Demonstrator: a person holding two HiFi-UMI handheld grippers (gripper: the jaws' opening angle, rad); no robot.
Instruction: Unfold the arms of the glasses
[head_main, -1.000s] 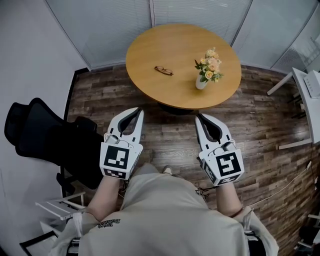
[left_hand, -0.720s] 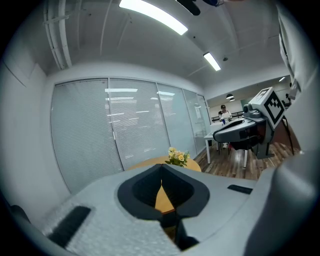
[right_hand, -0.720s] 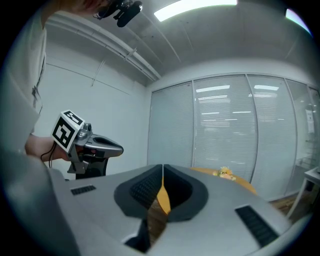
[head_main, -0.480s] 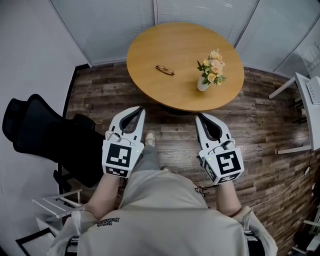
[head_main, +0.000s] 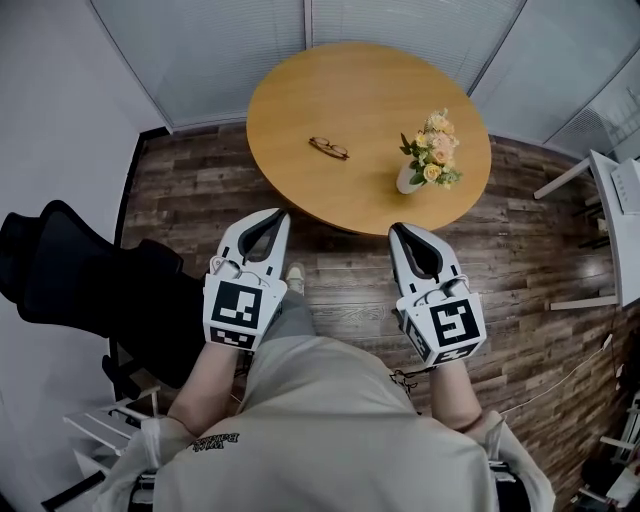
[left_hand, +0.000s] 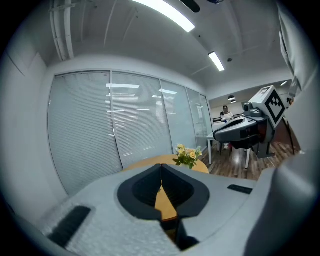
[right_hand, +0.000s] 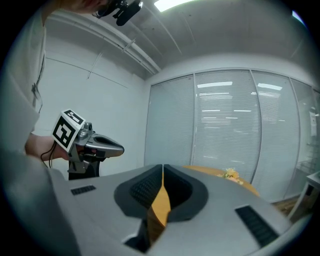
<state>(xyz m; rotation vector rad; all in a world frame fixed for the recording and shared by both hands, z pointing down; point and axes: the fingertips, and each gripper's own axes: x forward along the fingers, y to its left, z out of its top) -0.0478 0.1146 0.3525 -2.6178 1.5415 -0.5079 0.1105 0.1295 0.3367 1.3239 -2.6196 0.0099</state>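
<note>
You've stepped in closer, so your two grippers, left gripper (head_main: 278, 213) and right gripper (head_main: 398, 229), now meet the near edge of the one round table (head_main: 300, 90), both jaws pressed together and empty, while the single pair of glasses (head_main: 328, 148) lies mid-table, left of the one flower vase (head_main: 430, 158).

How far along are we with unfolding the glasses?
Nothing looks done: the glasses lie untouched on the round table. In hand: nothing; the left tongs and right tongs are shut and empty at the table's near edge. Left: reach the glasses, grip the frame, swing both arms open.
</note>
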